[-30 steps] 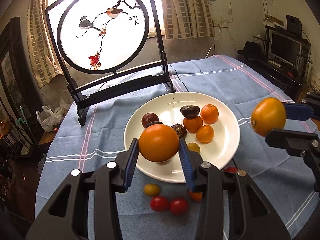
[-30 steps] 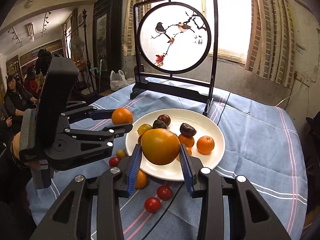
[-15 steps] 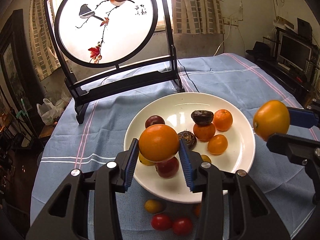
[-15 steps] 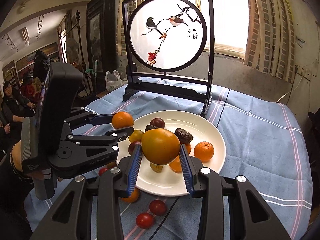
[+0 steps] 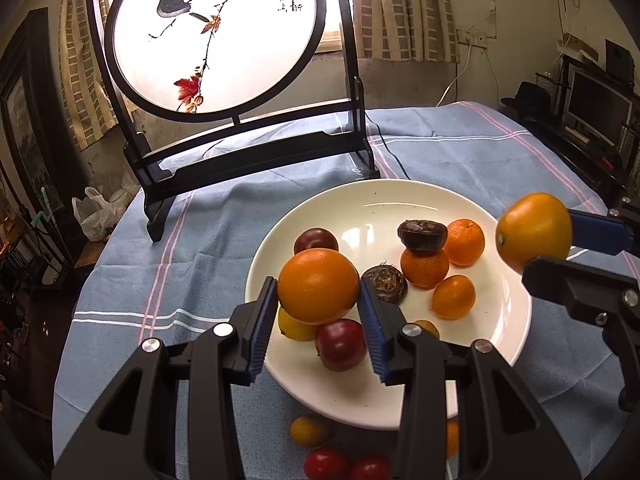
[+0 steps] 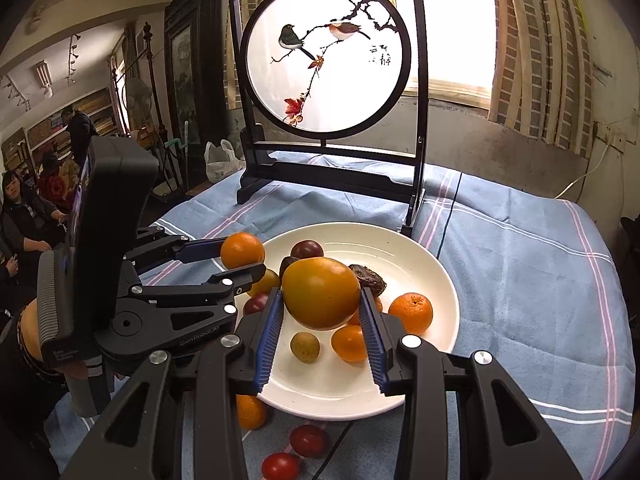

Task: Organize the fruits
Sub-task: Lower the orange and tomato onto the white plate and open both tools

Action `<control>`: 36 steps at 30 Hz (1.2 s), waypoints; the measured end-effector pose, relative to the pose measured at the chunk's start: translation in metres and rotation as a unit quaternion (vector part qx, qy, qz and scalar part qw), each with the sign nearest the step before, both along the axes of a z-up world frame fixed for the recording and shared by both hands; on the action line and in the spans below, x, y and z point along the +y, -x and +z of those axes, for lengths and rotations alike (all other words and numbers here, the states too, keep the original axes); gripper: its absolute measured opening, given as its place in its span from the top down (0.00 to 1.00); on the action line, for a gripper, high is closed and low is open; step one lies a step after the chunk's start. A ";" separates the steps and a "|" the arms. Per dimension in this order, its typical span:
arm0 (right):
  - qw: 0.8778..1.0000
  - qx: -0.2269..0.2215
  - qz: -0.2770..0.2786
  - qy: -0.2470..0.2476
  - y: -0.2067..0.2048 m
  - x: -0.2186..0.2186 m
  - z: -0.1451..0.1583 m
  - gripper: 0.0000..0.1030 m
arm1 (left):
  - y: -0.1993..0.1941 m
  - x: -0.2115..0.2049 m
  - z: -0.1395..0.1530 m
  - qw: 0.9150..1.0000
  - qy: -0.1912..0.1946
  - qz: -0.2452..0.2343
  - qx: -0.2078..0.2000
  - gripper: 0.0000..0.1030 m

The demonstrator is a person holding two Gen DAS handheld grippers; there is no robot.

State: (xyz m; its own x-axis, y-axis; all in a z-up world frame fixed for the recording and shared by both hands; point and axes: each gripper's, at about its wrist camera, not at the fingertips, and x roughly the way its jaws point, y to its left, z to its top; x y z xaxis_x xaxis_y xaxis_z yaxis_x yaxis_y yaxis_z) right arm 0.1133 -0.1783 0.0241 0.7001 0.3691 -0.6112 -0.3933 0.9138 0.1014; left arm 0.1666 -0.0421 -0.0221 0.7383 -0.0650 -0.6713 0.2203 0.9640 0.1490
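Observation:
My left gripper (image 5: 319, 312) is shut on a round orange (image 5: 318, 286) and holds it above the near left part of the white plate (image 5: 360, 200). My right gripper (image 6: 320, 320) is shut on a yellow-orange fruit (image 6: 322, 293) above the plate's near side (image 6: 404, 240). Each gripper shows in the other's view, the right one with its fruit (image 5: 534, 233) and the left one with its orange (image 6: 242, 250). The plate holds small oranges (image 5: 464, 237), dark plums (image 5: 341, 344) and dark brown fruits (image 5: 422, 234).
Cherry tomatoes (image 5: 326, 462) and small yellow and orange fruits (image 5: 308, 431) lie on the blue cloth (image 5: 192, 240) in front of the plate. A black-framed bird screen (image 5: 216, 40) stands behind the plate. People sit at the left (image 6: 24, 216).
Both grippers have moved forward over the plate with their fruits; the plate and screen look nearer and lower in both views. Both stay shut.

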 end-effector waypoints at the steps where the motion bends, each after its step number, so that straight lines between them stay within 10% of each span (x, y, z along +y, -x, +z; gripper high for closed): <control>1: 1.000 0.003 -0.001 0.000 -0.001 0.000 -0.001 0.62 | -0.002 0.000 -0.001 1.000 -0.001 0.000 0.001 0.61; 36: 0.999 0.034 -0.012 0.004 -0.070 0.024 -0.014 0.62 | -0.020 -0.013 -0.006 1.000 -0.019 -0.014 -0.018 0.61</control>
